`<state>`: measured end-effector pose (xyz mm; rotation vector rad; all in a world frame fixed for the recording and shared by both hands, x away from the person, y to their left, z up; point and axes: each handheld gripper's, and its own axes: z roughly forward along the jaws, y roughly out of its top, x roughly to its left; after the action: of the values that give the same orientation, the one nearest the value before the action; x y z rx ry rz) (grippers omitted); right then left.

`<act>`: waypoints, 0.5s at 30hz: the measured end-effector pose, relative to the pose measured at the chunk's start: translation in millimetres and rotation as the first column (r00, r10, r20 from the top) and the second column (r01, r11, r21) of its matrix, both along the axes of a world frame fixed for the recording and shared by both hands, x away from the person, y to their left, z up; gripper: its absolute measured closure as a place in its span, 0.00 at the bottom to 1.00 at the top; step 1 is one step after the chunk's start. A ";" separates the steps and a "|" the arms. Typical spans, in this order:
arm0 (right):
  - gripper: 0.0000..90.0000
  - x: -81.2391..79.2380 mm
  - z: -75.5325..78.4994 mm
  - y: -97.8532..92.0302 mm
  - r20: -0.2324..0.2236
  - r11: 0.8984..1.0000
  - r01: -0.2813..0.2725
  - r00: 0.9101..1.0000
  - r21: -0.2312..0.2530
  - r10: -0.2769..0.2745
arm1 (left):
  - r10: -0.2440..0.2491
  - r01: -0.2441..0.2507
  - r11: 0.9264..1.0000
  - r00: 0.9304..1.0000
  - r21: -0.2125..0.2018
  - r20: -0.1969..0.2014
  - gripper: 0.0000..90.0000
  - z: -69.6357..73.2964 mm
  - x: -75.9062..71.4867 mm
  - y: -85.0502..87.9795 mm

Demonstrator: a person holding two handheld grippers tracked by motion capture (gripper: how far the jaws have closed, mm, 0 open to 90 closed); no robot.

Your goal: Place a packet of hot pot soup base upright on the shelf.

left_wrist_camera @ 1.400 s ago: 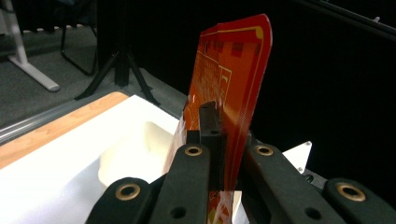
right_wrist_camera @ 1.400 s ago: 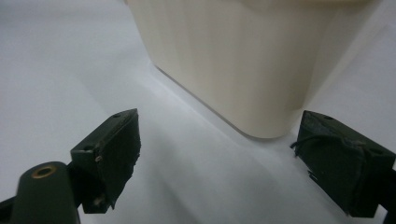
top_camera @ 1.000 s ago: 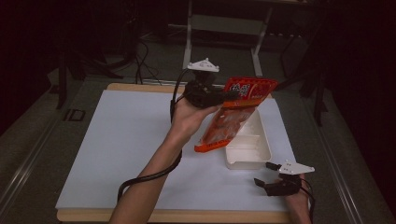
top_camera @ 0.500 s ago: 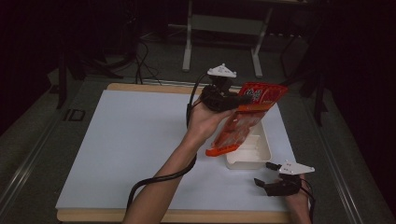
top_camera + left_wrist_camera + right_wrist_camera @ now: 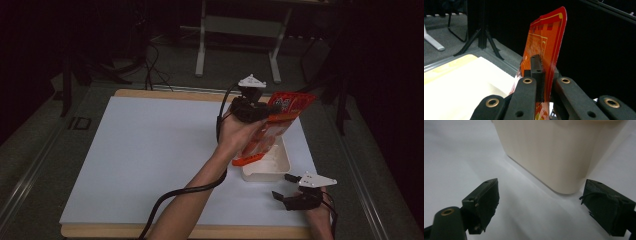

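One red pouch (image 5: 280, 122), one white tub (image 5: 270, 162): left tool (image 5: 260, 111) clamped on the pouch, right tool (image 5: 282, 186) spread apart, holding nothing.

Pouch (image 5: 544, 47) base behind tool jaws

Dim room with black surroundings; overhead light falls on the white tabletop (image 5: 150, 150), the brightest area in the high view. That view is soft and grainy. In the right gripper view the cream tub (image 5: 554, 150) casts a soft shadow, and the near jaws are blurred.
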<state>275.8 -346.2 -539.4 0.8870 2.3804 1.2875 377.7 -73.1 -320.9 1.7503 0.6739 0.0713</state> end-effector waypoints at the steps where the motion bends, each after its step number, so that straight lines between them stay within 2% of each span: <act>1: 0.15 0.0 0.0 -0.1 0.000 1.000 0.000 1.000 0.001 0.000 | 0.006 -0.006 1.000 1.000 -0.005 0.001 1.00 -2.8 0.3 -1.9; 3: 0.15 -0.2 0.2 -0.3 -0.002 1.000 0.000 1.000 0.000 0.000 | 0.011 -0.011 1.000 1.000 -0.013 -0.002 1.00 -8.2 0.8 -5.2; 5: 0.16 -0.3 0.0 -0.1 -0.002 1.000 0.000 1.000 0.002 0.000 | 0.018 -0.018 1.000 1.000 -0.023 0.019 1.00 -15.6 0.3 -7.6; 7: 0.16 -0.3 0.0 -0.1 -0.002 1.000 -0.001 1.000 0.002 0.001 | 0.021 -0.020 0.999 1.000 -0.030 0.024 1.00 -18.8 -0.1 -8.4; 8: 0.15 -0.3 0.0 -0.1 -0.002 1.000 -0.001 1.000 0.002 0.001 | 0.030 -0.029 0.999 0.999 -0.034 0.023 1.00 -28.6 0.5 -9.7; 11: 0.15 -0.4 -0.1 -0.1 0.000 1.000 0.001 1.000 0.001 -0.001 | 0.032 -0.031 0.999 0.999 -0.014 0.004 1.00 -44.6 2.1 -11.7; 12: 0.16 -0.4 0.0 -0.1 0.000 1.000 0.000 1.000 0.001 0.000 | 0.029 -0.029 0.999 1.000 -0.019 0.000 1.00 -49.2 2.7 -10.8; 15: 0.15 -0.1 0.0 -0.3 -0.002 1.000 -0.003 1.000 -0.003 0.003 | 0.013 -0.013 1.000 1.000 -0.015 -0.017 1.00 -56.3 3.3 -5.7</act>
<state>275.7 -346.5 -539.3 0.8843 2.3858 1.2839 380.9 -78.9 -377.2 1.7340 0.6970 0.0602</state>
